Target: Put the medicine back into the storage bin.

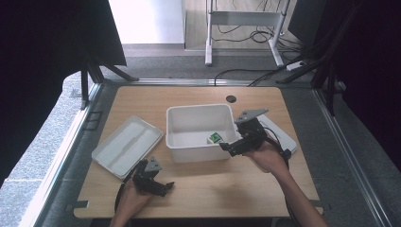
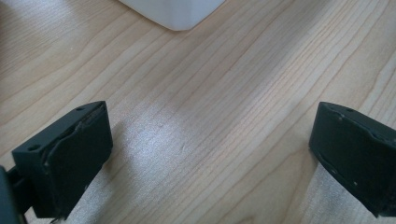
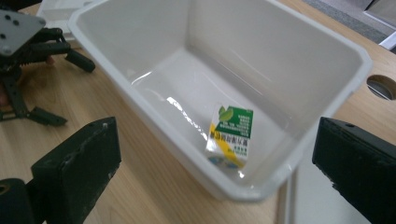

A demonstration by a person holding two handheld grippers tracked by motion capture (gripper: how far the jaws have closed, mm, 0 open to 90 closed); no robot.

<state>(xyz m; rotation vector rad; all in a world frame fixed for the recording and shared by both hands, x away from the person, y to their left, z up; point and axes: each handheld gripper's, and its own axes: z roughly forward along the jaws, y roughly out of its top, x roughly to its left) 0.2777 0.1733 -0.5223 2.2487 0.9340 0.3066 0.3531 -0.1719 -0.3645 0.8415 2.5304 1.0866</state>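
Observation:
A white plastic bin (image 1: 176,142) stands in the middle of the wooden table. Inside it, near the front right corner, lies a small green, white and yellow carton (image 1: 214,138), tilted against the bin floor (image 3: 230,135). My right gripper (image 1: 228,148) hovers at the bin's front right corner, open, its wide-apart jaws framing the carton and the bin rim (image 3: 140,107) without touching either. My left gripper (image 1: 166,188) rests low over the table near the front edge, open and holding nothing (image 2: 210,154). The bin's corner (image 2: 173,11) lies ahead of it.
A flat white lid (image 1: 126,145) lies on the table left of the bin. Another flat white piece (image 1: 286,135) lies to the bin's right, under my right hand. A round cable hole (image 1: 231,99) sits behind the bin. Bare wood stretches along the front.

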